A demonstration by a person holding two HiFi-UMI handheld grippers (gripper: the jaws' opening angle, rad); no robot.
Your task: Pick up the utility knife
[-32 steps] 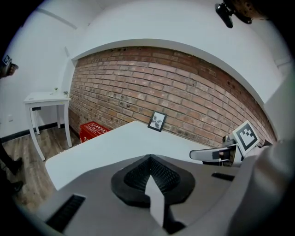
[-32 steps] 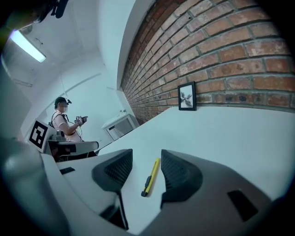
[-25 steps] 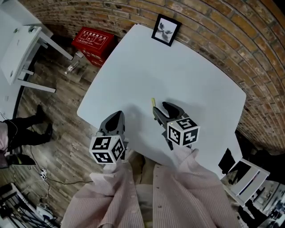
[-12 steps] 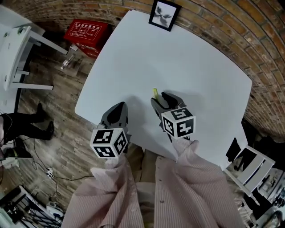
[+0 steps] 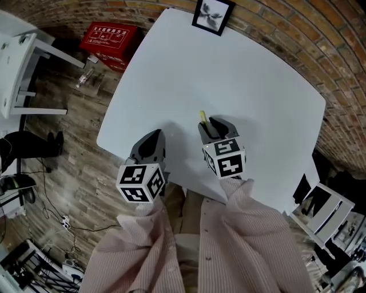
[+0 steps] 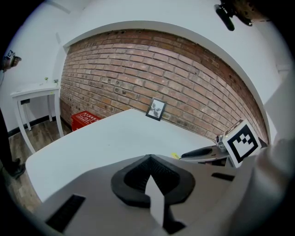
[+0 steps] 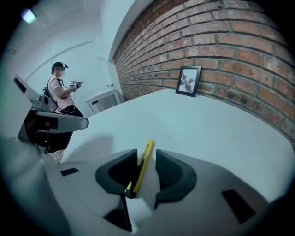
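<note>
The yellow utility knife (image 7: 143, 166) lies on the white table (image 5: 229, 74), and only its yellow tip (image 5: 202, 117) shows in the head view. My right gripper (image 7: 146, 159) is down over it, one jaw on each side. Its jaws have just been closing. The knife leans against the left pad (image 7: 120, 171), with a gap still showing at the right pad (image 7: 170, 169). In the head view this gripper (image 5: 216, 127) stands near the table's front middle. My left gripper (image 5: 151, 140) hovers at the front left edge, shut and empty (image 6: 148, 159).
A framed picture (image 5: 213, 14) leans on the brick wall at the table's far edge. A red box (image 5: 108, 40) and a white side table (image 5: 23, 63) stand on the wooden floor to the left. A person (image 7: 62, 92) stands far off.
My right gripper has sunk onto the knife and its jaws have narrowed around it. The left gripper has stayed put.
</note>
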